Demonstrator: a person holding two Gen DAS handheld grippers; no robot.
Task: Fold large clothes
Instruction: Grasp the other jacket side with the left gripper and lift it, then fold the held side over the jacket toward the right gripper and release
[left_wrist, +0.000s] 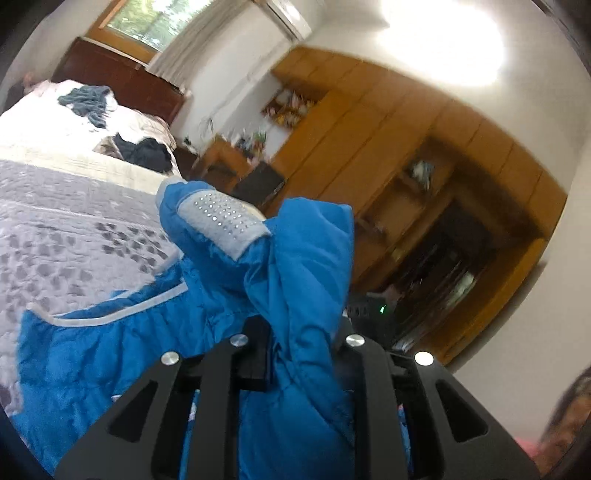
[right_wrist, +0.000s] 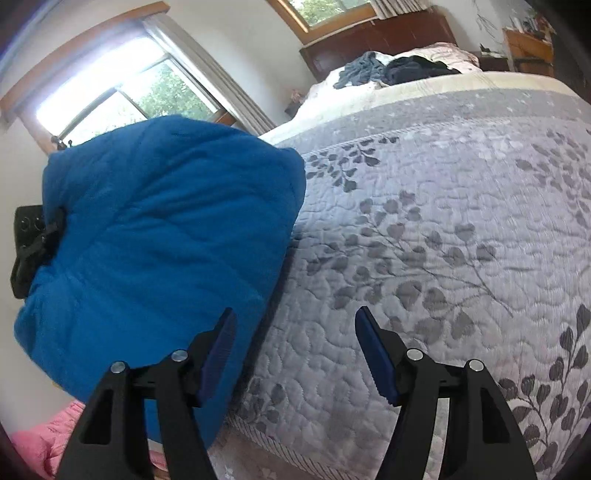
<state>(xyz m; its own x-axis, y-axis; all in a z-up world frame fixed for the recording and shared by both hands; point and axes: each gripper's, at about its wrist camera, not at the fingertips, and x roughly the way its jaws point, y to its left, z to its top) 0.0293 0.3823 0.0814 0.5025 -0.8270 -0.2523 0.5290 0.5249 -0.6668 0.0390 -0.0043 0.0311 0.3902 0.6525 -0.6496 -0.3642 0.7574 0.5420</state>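
Observation:
A large blue padded jacket (left_wrist: 295, 266) with grey trim and a studded grey cuff tab (left_wrist: 221, 221) hangs bunched in my left gripper (left_wrist: 301, 343), which is shut on its fabric above the bed. Part of the jacket trails over the grey leaf-patterned quilt (left_wrist: 66, 236). In the right wrist view the same blue jacket (right_wrist: 159, 229) hangs raised at the left, over the edge of the quilt (right_wrist: 443, 221). My right gripper (right_wrist: 295, 350) is open above the quilt, its left finger (right_wrist: 218, 354) close to the jacket's lower edge, with nothing between the fingers.
Dark clothes (right_wrist: 391, 68) lie heaped near the wooden headboard (right_wrist: 376, 33). Wooden wardrobes and shelves (left_wrist: 424, 155) line the far wall beyond the bed. Pink fabric (right_wrist: 40, 443) shows at the lower left. Windows (right_wrist: 122, 99) are behind the jacket.

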